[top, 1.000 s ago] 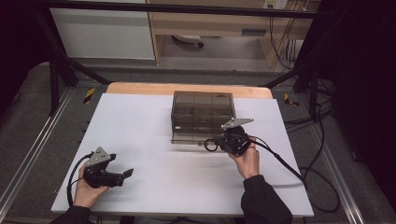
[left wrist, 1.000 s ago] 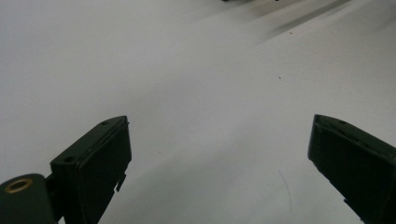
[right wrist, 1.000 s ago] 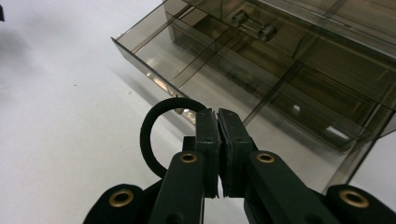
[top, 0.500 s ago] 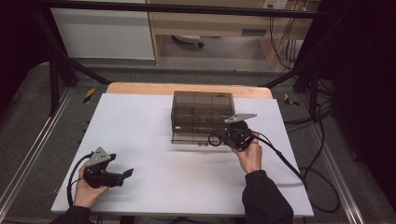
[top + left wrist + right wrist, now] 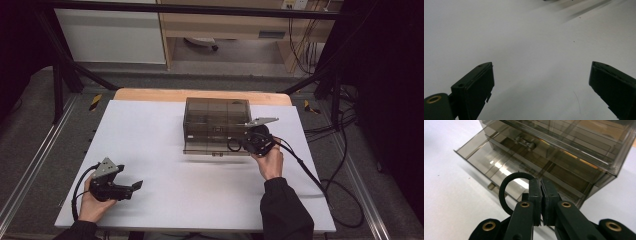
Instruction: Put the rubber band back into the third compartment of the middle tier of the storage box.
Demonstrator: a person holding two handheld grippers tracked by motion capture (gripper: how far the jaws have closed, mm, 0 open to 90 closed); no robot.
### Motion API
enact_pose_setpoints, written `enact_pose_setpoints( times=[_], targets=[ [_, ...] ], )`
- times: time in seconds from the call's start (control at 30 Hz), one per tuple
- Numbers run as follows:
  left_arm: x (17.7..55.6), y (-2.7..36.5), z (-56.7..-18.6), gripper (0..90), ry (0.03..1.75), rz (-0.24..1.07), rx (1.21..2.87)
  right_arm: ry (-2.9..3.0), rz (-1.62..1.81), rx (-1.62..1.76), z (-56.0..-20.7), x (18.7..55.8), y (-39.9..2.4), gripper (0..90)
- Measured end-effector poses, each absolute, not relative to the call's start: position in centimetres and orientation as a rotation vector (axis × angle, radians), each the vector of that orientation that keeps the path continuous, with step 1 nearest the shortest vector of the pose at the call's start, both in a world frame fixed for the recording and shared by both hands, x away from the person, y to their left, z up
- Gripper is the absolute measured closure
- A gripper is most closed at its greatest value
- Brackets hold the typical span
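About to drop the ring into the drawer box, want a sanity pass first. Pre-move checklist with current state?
1. Right gripper shut on the black ring: ok, jaws pressed together with the ring between them.
2. Bottom drawer of the smoked drawer box pulled open: ok.
3. Ring above the open drawer: ok in the right gripper view; how high it is, cannot tell.
4. Drawer free of other items: cannot tell, the plastic glares.
5. Left gripper out of the way: ok, open, held near the table's near left corner.
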State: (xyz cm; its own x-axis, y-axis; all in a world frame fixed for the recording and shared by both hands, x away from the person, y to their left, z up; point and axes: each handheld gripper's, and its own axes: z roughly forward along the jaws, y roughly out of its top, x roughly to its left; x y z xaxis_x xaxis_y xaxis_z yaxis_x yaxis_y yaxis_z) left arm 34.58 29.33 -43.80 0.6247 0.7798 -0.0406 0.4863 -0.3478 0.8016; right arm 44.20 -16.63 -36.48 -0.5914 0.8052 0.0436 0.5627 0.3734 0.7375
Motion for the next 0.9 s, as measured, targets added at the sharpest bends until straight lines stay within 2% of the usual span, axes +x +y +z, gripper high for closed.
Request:
enact_pose_setpoints(
  times=[0.9],
  targets=[
    [34.6,29.3,-43.8,5.7,0.993,0.447,2.019,2.299,0.994,1.258,-38.6,46.3,-17.3,87.8]
  ],
)
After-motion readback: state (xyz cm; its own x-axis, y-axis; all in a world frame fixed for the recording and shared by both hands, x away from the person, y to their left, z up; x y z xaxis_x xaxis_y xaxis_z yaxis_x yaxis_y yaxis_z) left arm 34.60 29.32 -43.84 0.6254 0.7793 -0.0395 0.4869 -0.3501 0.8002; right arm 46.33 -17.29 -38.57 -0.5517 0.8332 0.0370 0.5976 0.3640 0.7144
